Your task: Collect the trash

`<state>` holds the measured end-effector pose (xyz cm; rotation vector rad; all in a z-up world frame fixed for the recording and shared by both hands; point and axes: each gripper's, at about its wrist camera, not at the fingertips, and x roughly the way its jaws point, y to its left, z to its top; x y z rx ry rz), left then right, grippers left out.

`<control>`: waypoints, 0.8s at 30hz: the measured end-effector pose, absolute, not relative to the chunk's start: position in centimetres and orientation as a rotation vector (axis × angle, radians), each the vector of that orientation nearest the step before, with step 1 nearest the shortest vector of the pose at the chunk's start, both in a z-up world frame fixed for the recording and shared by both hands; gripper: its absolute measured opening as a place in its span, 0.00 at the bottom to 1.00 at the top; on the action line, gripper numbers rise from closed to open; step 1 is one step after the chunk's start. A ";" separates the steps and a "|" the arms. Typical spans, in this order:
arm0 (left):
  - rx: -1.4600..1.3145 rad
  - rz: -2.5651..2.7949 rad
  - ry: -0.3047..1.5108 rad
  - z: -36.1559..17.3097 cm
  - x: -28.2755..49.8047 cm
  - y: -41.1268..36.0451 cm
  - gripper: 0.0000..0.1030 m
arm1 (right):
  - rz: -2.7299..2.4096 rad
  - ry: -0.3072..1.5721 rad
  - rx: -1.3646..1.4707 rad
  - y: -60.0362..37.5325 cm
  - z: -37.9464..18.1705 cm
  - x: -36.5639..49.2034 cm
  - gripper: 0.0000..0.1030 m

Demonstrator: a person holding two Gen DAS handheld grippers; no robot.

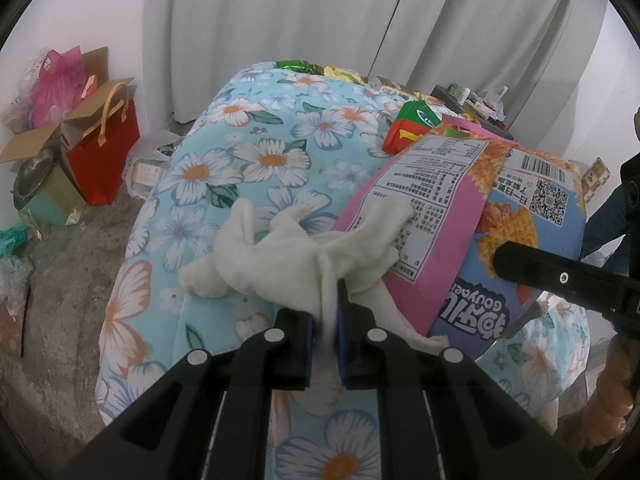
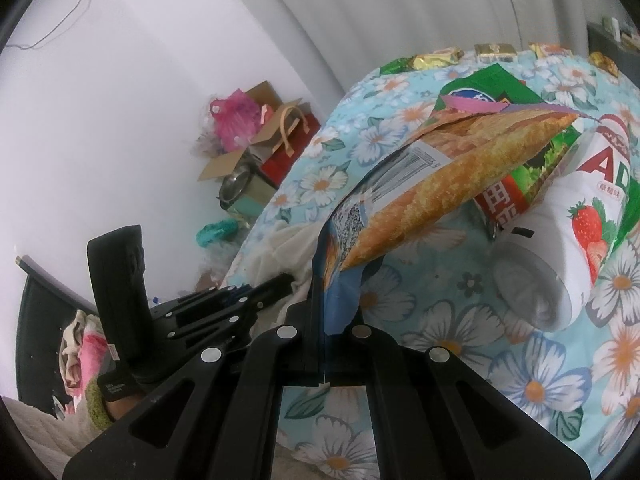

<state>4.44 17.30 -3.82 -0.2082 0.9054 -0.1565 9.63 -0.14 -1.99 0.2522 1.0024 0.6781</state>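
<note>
My left gripper [image 1: 326, 316] is shut on a crumpled white tissue [image 1: 280, 256], held over the floral tablecloth [image 1: 248, 152]. My right gripper [image 2: 326, 316] is shut on the lower edge of a blue and orange snack bag [image 2: 448, 176], which also shows in the left wrist view [image 1: 520, 216] behind a pink snack bag [image 1: 420, 208]. The tissue touches the pink bag's lower edge. A white strawberry drink bottle [image 2: 572, 216] lies on its side to the right of the held bag. A green and red snack bag [image 2: 516, 184] lies under them.
Several small wrappers [image 2: 492, 50] line the table's far edge. On the floor at left stand a red gift bag [image 1: 106, 152], cardboard boxes [image 1: 48, 136] and a pink plastic bag [image 1: 60, 80]. White curtains [image 1: 320, 20] hang behind the table.
</note>
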 end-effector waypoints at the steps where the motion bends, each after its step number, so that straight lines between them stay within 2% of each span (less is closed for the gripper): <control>1: -0.208 -0.157 0.906 -3.8 4.4 17.3 0.09 | 0.679 1.003 0.253 -0.1 -2.0 9.6 0.00; 24: -0.205 -0.158 0.908 -3.9 4.4 17.3 0.09 | 0.675 1.000 0.245 -0.4 -2.1 9.7 0.00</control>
